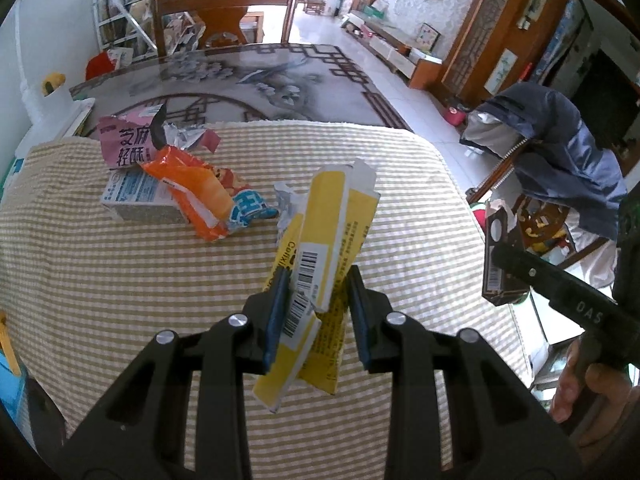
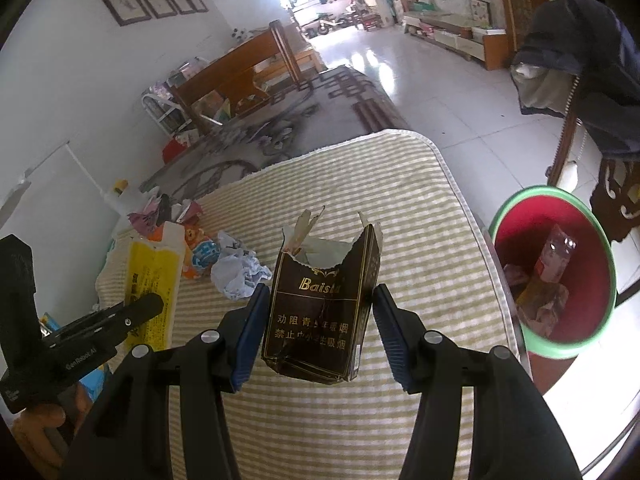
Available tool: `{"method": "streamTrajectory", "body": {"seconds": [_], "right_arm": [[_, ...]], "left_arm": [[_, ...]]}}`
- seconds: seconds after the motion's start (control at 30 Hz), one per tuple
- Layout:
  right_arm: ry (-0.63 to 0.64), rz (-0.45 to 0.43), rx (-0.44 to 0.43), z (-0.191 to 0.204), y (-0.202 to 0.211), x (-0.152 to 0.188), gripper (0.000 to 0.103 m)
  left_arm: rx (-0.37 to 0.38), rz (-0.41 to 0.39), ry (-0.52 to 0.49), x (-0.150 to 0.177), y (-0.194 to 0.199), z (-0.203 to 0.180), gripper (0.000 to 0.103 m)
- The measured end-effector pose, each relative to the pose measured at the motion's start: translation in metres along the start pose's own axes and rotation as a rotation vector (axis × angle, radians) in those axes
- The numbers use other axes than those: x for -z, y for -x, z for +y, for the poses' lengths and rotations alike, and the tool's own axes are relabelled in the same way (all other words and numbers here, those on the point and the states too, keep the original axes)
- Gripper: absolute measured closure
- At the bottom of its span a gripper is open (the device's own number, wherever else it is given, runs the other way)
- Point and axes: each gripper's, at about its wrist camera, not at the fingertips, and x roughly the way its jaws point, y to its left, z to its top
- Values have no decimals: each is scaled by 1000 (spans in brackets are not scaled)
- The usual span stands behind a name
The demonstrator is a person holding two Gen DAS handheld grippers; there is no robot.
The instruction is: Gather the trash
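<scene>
Holding yellow wrapper point(image 1: 320, 264) in my closed left gripper point(image 1: 316, 304), brown cigarette pack point(image 2: 324, 304) clamped in right gripper point(image 2: 320, 332), red bin point(image 2: 556, 272) beside table's right edge.

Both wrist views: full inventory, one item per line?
yellow wrapper: 1, yellow and white, held upright in left gripper
dark carton: 1, brown with gold print, torn top, between right gripper fingers
orange bag: 1, orange, on cloth, far left
pink wrapper: 1, pink, behind orange bag
white box: 1, white-blue, under orange bag
crumpled paper: 1, white, mid-cloth
striped cloth: 1, beige-white, covering table
bin: 1, red with green rim, right of table, trash inside
jacket: 1, blue, on chair
</scene>
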Motion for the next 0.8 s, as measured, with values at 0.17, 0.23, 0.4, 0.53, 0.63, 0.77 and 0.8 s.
{"method": "streamTrajectory", "body": {"seconds": [0.17,0.23,0.4,0.53,0.63,0.77,0.8], "right_arm": [[34,17,-24,-5,-6,-10,51],[38,24,-32,-6,-8,-11,51],[43,35,-48,-16,-10,-17,51],[33,30,-52,-27,-6,-20,51],[21,20,-50,-39,0,-23,51],[-4,4,-37,-61,9,-27,51],[-14,-3,-31,-69,13,-27,51]], "left_arm": [[-26,-3,38,-1,-3,-4,74],[-34,1,49,-1,-5,-6,74],[-52,1,57,-4,-7,-16,74],[-56,5,48,-8,-12,-29,74],[-51,11,30,-10,-16,-43,74],[-33,22,0,-13,-23,-65,74],[-28,23,-7,-14,-25,-71,74]]}}
